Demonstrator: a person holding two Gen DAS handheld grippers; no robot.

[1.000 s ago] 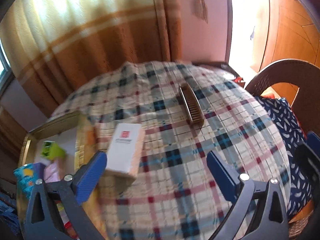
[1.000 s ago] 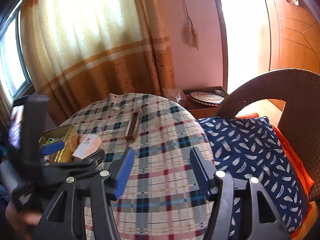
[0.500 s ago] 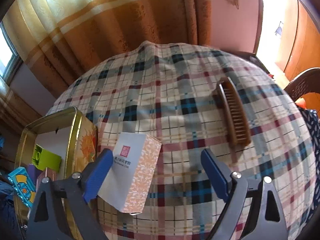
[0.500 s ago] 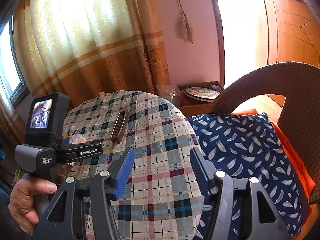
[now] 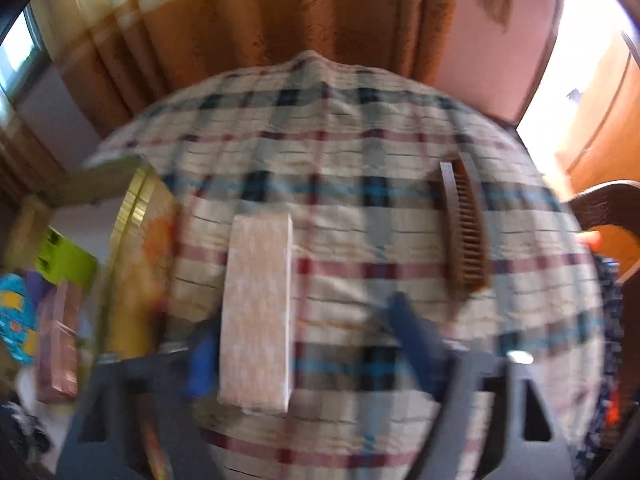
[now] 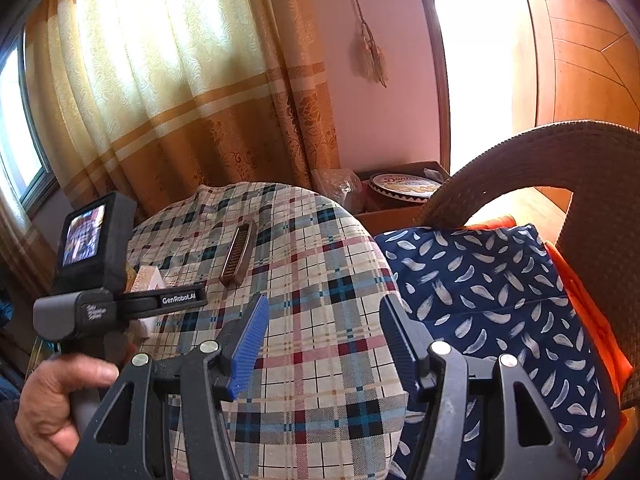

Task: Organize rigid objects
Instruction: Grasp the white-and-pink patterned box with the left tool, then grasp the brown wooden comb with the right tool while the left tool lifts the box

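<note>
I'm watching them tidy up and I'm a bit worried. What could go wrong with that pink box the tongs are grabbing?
The left tongs are closing around the pink box, but only the left finger looks against it; the right is apart. The box could tip or slide on the checked cloth.

The grip seems low, near one end, so the box might swing or slip when lifted.

The tin beside it already holds things, so dropping it in could knock them.

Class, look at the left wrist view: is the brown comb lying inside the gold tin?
No: the comb lies on the plaid tablecloth, well apart from the gold tin.
</note>
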